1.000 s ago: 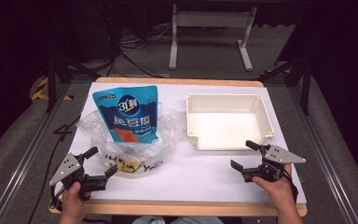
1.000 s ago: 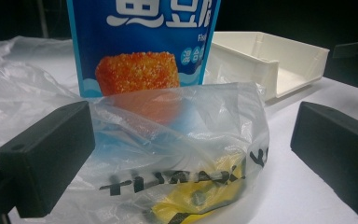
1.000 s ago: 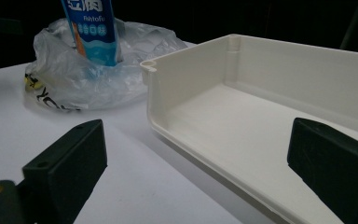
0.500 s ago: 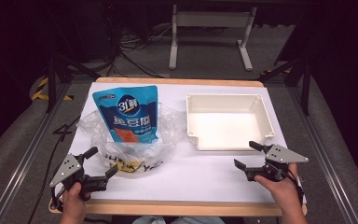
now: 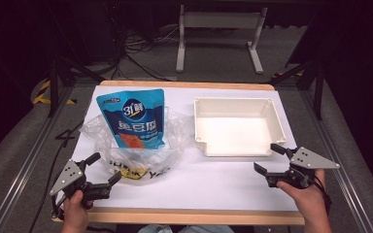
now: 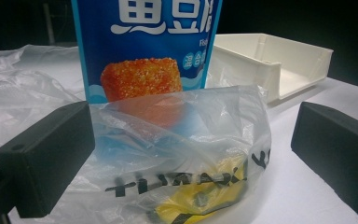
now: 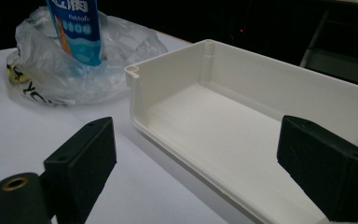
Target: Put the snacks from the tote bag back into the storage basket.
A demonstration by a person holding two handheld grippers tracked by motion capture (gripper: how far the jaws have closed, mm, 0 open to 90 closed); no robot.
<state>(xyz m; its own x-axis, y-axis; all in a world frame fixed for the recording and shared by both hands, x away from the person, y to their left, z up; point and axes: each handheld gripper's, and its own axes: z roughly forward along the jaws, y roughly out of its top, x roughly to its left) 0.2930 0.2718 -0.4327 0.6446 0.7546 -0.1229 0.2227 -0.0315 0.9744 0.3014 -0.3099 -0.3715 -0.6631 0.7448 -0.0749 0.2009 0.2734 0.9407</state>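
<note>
Pouch (image 5: 134, 119) upright in bag (image 5: 175, 133), left of tray (image 5: 235, 104); left gripper (image 5: 102, 169) near bag, right gripper (image 5: 268, 158) near tray, both wide

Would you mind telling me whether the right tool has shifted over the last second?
Yes. In the high view the right tool has drifted slightly rightward, toward the table's right edge, relative to the white tray, which stayed put.

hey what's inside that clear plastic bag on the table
The blue snack pouch stands in the clear plastic bag, its top sticking out. Something yellow lies at the bag's bottom; crumpled plastic hides what it is.
</note>
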